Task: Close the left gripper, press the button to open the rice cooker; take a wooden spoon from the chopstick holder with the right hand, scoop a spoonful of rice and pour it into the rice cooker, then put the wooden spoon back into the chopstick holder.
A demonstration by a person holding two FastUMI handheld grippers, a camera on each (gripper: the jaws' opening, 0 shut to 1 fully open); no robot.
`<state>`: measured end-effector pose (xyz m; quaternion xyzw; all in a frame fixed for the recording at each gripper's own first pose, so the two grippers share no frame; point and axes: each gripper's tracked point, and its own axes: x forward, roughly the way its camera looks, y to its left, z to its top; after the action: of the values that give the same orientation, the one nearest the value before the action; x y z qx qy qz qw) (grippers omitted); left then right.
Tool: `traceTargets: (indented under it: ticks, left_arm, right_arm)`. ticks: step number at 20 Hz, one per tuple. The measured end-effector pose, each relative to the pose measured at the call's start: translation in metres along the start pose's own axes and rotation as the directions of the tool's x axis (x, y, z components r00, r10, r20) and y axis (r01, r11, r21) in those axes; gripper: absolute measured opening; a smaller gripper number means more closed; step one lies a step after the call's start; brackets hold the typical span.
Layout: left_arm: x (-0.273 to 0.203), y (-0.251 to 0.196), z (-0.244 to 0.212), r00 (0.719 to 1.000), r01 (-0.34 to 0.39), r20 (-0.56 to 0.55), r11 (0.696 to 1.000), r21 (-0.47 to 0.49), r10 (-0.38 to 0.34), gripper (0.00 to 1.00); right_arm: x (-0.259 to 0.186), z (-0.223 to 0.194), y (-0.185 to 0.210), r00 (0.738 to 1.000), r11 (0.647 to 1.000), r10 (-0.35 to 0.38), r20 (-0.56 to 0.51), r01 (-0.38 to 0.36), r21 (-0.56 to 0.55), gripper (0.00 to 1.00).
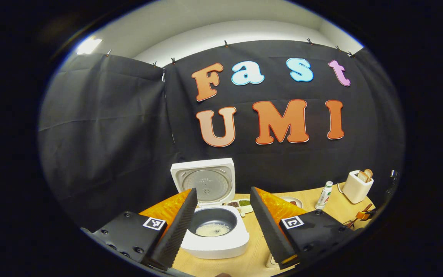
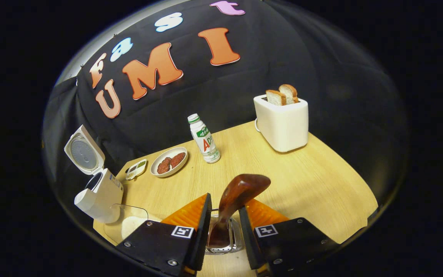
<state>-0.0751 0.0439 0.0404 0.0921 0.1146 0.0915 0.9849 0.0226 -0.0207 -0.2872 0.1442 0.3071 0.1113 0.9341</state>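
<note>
- In the left gripper view, the left gripper (image 1: pixel 223 200) hangs above the table (image 1: pixel 337 209) with its fingers spread wide apart and nothing between them.
- Framed between those fingers at 6 o'clock stands the white rice cooker (image 1: pixel 215 234), its lid (image 1: pixel 205 181) tipped up and back; a thin layer of rice (image 1: pixel 212 230) lies in the dark inner pot.
- A small divided dish (image 1: pixel 240 204) sits just behind the cooker, toward 5 o'clock of the lid.
- Farther toward 4 o'clock stand a small bottle (image 1: pixel 324 195) and a white toaster (image 1: pixel 357 186) with bread in its slots.
- In the right gripper view, the right gripper (image 2: pixel 223 211) sits at 6 o'clock with its fingers drawn close on either side of the wooden spoon (image 2: pixel 237 196); I cannot tell whether both fingers actually press on the handle.
- The spoon stands upright in the clear chopstick holder (image 2: pixel 229 240), its bowl end rising above the fingertips.
- A clear container of rice (image 2: pixel 127 223) lies at 7 o'clock, touching or just beside the open rice cooker (image 2: pixel 98 196) at 8 o'clock.
- A plate (image 2: pixel 169 161) with dark red pieces sits near the middle, the bottle (image 2: pixel 204 138) just beside it at 12 o'clock, and the toaster (image 2: pixel 282 121) at 1 o'clock.
</note>
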Motion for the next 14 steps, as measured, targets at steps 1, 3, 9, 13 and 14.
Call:
traceTargets:
  ticks: [1, 3, 9, 13, 14]
  left_arm:
    - [-0.002, -0.001, 0.001, 1.0, -0.005, 0.001, 1.0, 0.01, 0.005, 0.91]
    - [-0.007, -0.004, 0.002, 1.0, -0.011, 0.0, 0.999, 0.032, 0.011, 0.94]
    - [-0.005, -0.016, -0.003, 0.999, 0.035, -0.007, 0.999, 0.019, -0.035, 0.91]
    - [0.004, -0.009, -0.012, 0.997, 0.08, -0.009, 0.997, -0.003, -0.08, 0.99]
    - [0.006, -0.004, -0.014, 0.996, 0.084, -0.007, 0.996, -0.01, -0.085, 0.95]
  right_arm:
    - [0.003, -0.001, -0.001, 1.0, 1.0, -0.001, 0.004, 0.001, 0.006, 0.43]
    - [0.013, 0.001, -0.004, 1.0, 0.999, -0.008, 0.018, 0.007, 0.036, 0.35]
    - [0.009, 0.009, 0.002, 0.999, 0.992, -0.033, -0.005, 0.034, 0.124, 0.13]
    - [-0.02, 0.051, 0.021, 0.994, 0.996, -0.054, 0.097, 0.046, 0.083, 0.1]
    - [-0.031, 0.063, 0.026, 0.99, 0.996, -0.06, 0.131, 0.05, 0.077, 0.1]
